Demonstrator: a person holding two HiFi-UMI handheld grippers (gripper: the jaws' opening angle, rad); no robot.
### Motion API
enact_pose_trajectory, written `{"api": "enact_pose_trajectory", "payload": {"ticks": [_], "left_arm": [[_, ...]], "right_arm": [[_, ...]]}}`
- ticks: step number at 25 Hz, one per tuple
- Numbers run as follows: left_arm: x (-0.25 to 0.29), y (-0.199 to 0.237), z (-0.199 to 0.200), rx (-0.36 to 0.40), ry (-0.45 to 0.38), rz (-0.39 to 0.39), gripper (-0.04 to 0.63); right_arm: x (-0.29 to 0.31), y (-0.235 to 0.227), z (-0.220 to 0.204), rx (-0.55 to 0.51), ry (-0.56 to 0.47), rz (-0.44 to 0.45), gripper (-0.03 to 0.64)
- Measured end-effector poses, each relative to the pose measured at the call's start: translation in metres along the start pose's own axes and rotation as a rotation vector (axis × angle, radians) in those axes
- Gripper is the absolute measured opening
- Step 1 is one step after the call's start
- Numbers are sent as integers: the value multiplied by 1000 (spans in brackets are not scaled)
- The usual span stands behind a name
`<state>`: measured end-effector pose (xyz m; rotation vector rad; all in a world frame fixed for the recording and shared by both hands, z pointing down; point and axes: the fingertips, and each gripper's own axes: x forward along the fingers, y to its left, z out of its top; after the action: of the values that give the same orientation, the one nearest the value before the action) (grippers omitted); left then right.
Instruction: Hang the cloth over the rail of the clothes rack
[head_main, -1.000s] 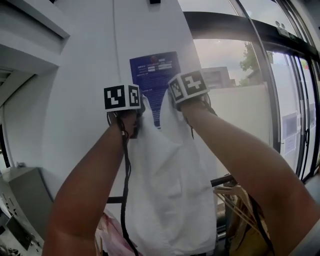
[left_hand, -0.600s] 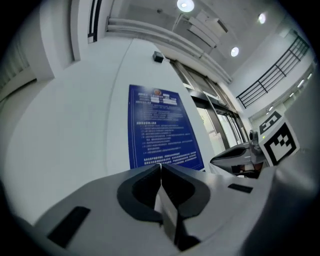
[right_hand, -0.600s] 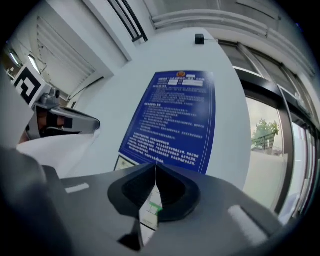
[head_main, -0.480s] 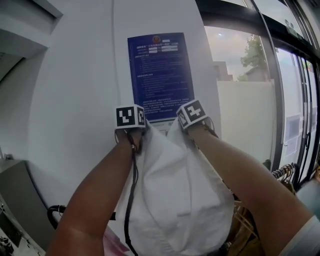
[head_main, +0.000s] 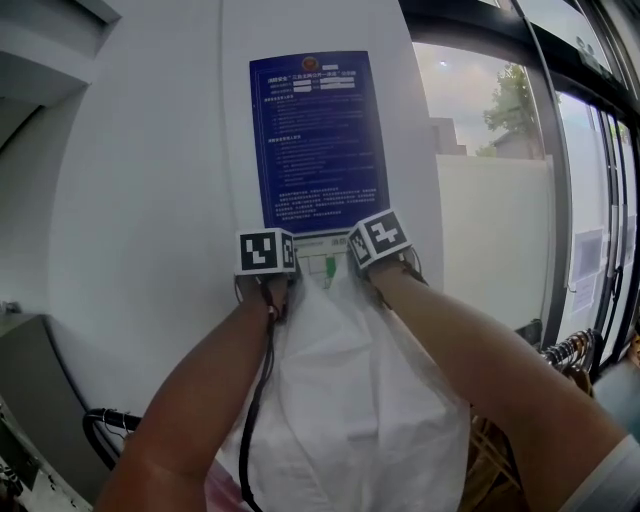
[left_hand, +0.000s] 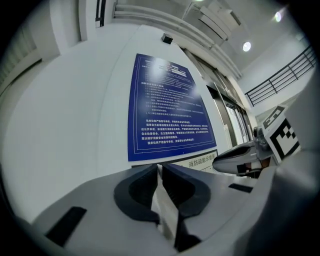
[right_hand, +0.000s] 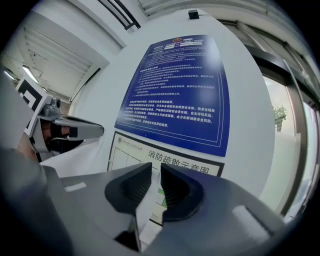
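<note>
Pinching a fold of white fabric cloth (left_hand: 165, 212) in the tightly pressed left gripper (left_hand: 160, 167); right gripper (right_hand: 155, 167) jaws just opening, parted, pressing nothing; cloth hanging below both.

The left gripper (left_hand: 159, 170) is matt grey plastic, and its dark inner pads are finely ribbed. The thin white cloth (head_main: 350, 400) nipped between them and hanging below it is soft, matt and creased. Ahead of that gripper, the rectangular blue printed poster (head_main: 318, 140) carries a glossy sheen near its top, on a smooth white wall (head_main: 150, 200) with a dull finish. Below and to its left, the black tubular rail (head_main: 105, 415) looks like smooth, slightly shiny metal.
</note>
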<state>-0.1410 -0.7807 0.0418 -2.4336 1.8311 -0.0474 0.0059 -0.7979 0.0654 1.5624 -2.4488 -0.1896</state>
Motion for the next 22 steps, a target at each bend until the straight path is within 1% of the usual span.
{"api": "enact_pose_trajectory", "payload": {"ticks": [1,2,3,5,7,8,9,10,11,17,19,22], "left_arm": [[0,1,0,-3,-10,7,34],[-1,3,1,-8,-19,13,72],[-1,4,1,-13,-26,15,87],[-1,4,3,-21,-41,13,87],[-3,3,7,-30,-60,7,87],[-4,3,10,-35,-71,5,87],[-7,2,15,-37,-83,3,84],[-11,1,20,-34,-96,2,52],[-16,-1,26,-28,-109,1,6],[-56,-26,47,-24,-164,-48,5],[-76,-35,53,-21,-178,-67,5],[-108,-46,48,-11,-172,-85,5]], "right_arm": [[0,-1,0,1,-5,-6,66],[-1,-1,1,-3,-13,-14,71],[-2,-2,4,-11,-25,-24,72],[-4,-3,10,-33,-48,-40,72],[-6,-1,14,-48,-60,-40,71],[-8,1,16,-54,-62,-35,60],[-11,3,18,-62,-63,-31,7],[-15,4,21,-71,-63,-30,2],[-20,6,24,-78,-64,-34,2],[-67,24,27,-59,-93,-56,2],[-89,32,28,-54,-109,-47,2],[-127,38,28,-40,-135,-22,2]]}}
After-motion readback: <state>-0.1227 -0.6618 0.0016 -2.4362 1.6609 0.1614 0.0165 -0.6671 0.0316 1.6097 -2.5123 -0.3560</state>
